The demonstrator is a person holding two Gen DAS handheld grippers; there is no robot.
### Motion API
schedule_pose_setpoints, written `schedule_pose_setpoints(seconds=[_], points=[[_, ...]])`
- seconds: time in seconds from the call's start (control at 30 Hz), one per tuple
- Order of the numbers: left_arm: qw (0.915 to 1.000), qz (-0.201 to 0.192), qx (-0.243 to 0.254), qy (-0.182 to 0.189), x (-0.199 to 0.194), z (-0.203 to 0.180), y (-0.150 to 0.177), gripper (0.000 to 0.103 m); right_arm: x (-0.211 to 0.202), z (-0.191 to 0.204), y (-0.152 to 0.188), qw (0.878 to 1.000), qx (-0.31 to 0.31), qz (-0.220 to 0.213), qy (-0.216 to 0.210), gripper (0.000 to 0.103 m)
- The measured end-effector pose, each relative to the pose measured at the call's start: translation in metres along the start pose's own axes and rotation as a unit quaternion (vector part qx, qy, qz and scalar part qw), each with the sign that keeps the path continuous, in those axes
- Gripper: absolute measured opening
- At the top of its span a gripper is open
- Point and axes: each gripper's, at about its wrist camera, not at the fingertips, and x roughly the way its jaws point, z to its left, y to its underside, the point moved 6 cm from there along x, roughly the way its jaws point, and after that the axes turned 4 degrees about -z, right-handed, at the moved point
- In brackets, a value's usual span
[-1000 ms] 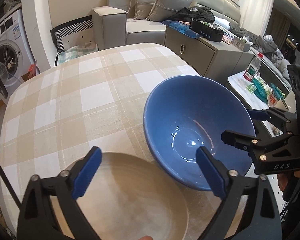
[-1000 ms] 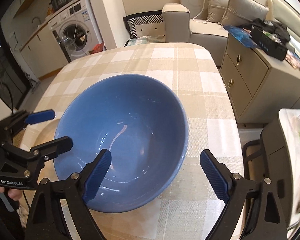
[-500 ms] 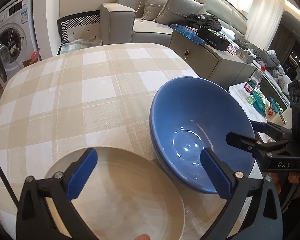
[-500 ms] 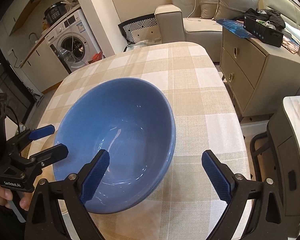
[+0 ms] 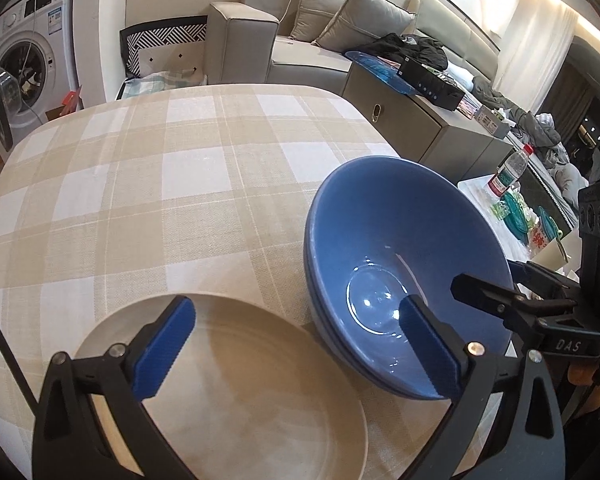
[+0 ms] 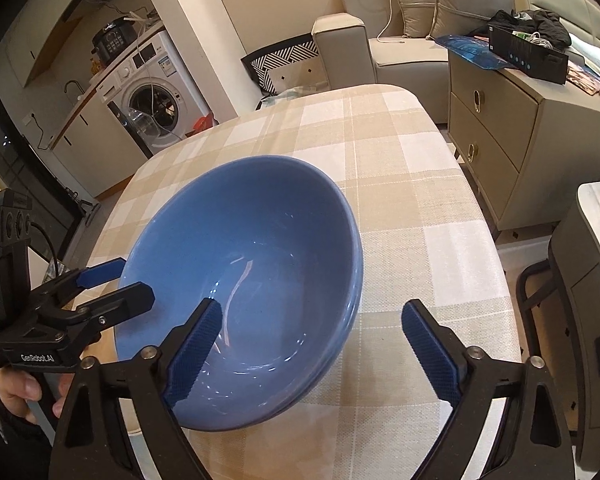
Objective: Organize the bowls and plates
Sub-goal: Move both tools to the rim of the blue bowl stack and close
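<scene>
A blue bowl (image 5: 400, 240) sits on the checked tablecloth; a second blue rim shows under it, so it looks nested in another blue bowl. It also shows in the right wrist view (image 6: 252, 264). A beige plate (image 5: 260, 392) lies to its left near the table's front edge. My left gripper (image 5: 296, 348) is open and empty, above the plate's right part and the bowl's near rim. My right gripper (image 6: 316, 348) is open and empty, with its left finger over the bowl's near side and its right finger over the cloth.
The table (image 5: 160, 176) with the beige checked cloth stretches away behind the dishes. A grey cabinet (image 6: 512, 128) stands right of the table. A side table with a water bottle (image 5: 508, 168) is at the right. A washing machine (image 6: 156, 100) stands far left.
Both grippers have drawn back and risen a little, so the bowl and plate sit farther away in both views. The bowl and plate have not moved. Both grippers stay open.
</scene>
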Motion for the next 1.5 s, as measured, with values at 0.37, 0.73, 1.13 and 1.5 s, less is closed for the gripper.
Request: schedule_pose_setpoints(seconds=[0.37,0.73,1.13,1.5], points=[[0.9998,-0.01,-0.007,0.017,0.0,-0.003,-0.002,0.092,0.0,-0.003,0.001,1.0,0.015,-0.007,-0.011,0.076],[0.9997,-0.01,0.001,0.023,0.0,-0.01,-0.001,0.059,-0.001,-0.002,0.004,0.999,0.018,-0.019,-0.026,0.059],[0.9991,-0.017,0.014,0.036,-0.004,-0.021,-0.001,0.037,-0.003,-0.002,0.008,0.999,0.013,-0.025,-0.021,0.047],[0.9993,-0.019,0.014,0.03,-0.003,-0.021,-0.001,0.033,-0.005,-0.003,0.009,1.0,0.004,-0.026,-0.008,0.041]])
